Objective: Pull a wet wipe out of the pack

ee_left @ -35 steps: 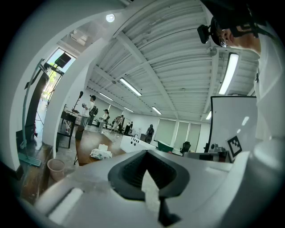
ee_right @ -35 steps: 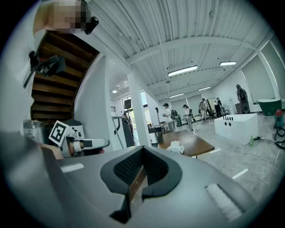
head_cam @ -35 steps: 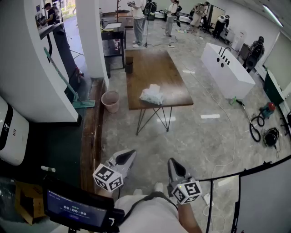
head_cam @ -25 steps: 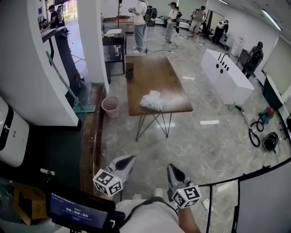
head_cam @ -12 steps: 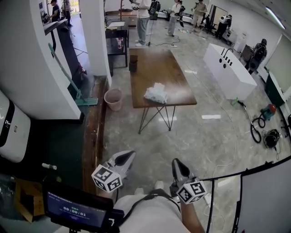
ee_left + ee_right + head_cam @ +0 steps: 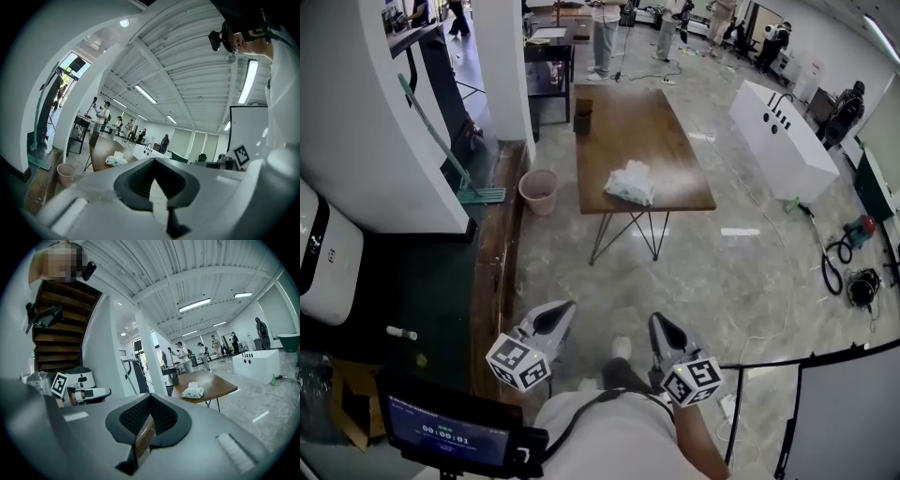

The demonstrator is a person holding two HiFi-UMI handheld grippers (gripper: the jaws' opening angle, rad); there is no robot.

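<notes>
The white wet wipe pack [image 6: 630,183] lies near the front edge of a brown wooden table [image 6: 642,122], a sheet sticking up from its top. It also shows far off in the left gripper view, pack [image 6: 116,160], and in the right gripper view, pack [image 6: 192,391]. My left gripper [image 6: 564,307] and right gripper [image 6: 655,320] are held low in front of my body, well short of the table, pointing toward it. Both are shut with nothing between the jaws, as seen at the left gripper [image 6: 154,182] and right gripper [image 6: 149,422].
A pink bucket [image 6: 538,190] and a green mop [image 6: 441,141] stand left of the table by a white pillar [image 6: 502,66]. A dark cup [image 6: 583,120] sits at the table's far left. A long white cabinet [image 6: 787,141] and floor cables [image 6: 834,267] lie right. People stand at the back.
I have moved toward the table, so the pack and table sit lower and larger in the head view. Both grippers stay shut and empty in front of me.
</notes>
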